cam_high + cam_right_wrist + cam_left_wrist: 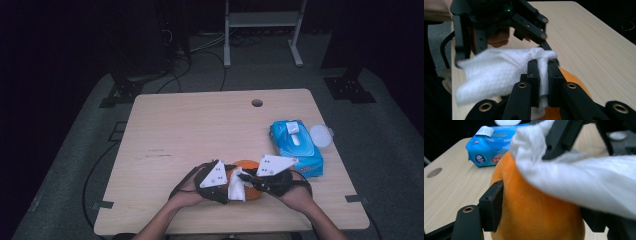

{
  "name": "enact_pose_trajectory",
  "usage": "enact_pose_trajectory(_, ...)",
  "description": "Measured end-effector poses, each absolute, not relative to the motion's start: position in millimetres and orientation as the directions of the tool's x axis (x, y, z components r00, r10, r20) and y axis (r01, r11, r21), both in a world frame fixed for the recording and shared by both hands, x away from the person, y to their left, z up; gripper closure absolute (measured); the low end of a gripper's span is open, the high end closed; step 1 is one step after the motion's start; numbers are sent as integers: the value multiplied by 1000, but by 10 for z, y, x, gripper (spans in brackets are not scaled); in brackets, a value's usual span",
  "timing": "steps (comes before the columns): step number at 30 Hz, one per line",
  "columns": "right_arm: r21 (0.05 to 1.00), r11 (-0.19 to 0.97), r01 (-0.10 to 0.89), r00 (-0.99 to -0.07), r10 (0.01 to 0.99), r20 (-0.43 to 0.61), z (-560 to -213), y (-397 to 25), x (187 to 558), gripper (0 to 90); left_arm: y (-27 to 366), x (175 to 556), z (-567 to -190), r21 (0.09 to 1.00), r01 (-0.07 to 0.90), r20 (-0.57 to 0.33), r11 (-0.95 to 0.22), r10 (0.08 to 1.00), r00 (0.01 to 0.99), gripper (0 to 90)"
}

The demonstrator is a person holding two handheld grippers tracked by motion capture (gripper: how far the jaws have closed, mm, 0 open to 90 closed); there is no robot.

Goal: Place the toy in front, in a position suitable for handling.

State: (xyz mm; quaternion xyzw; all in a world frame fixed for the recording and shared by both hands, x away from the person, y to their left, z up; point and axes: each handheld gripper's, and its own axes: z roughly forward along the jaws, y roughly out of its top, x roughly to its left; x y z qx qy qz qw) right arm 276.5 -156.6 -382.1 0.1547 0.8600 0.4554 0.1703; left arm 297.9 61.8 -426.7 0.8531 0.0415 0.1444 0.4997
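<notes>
1. Right now my left tongs [231, 181] are clamped on the orange fruit [534, 212]; in the left gripper view one black jaw presses flat against its side.
2. Meanwhile, my right tongs [543, 75] are pinched tight on a white wipe [496, 72], a fold of it squeezed between the two jaws.
3. That wipe drapes over the top of the fruit, touching its skin.
4. From the high view, the fruit sits near the front edge of the tabletop [200, 125], between my two hands.
5. Off to the right lies a blue wipes pack [296, 145], its lid [320, 135] flipped open, just beside my right hand [295, 192].
6. Farther back, a round hole [257, 103] shows in the tabletop, well apart from the fruit.
</notes>
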Motion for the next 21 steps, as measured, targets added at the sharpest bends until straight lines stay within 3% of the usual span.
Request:
enact_pose_trajectory(1,838,531,125,-889,434,-142,-3825,-1605,2778,822,626,2998,-4272,869,-61,190,-490,218,957,260)
enact_pose_trajectory(4,844,512,163,-870,478,-122,-3872,-1734,2840,822,661,3123,-4285,905,81,28,-418,250,968,151)
enact_pose_trajectory(7,850,493,185,-859,501,-103,-3902,-1770,2888,823,677,3203,-4307,902,175,-64,-394,279,958,146)
enact_pose_trajectory(10,850,497,174,-864,491,-111,-3873,-1686,2853,823,643,3127,-4294,897,94,33,-432,277,960,245)
enact_pose_trajectory(14,839,529,128,-890,435,-138,-3868,-1521,2750,822,634,3066,-4283,880,11,122,-474,249,961,292)
enact_pose_trajectory(21,843,498,201,-840,531,-113,-3891,-1905,2926,822,780,3176,-4337,884,75,61,-461,274,960,321)
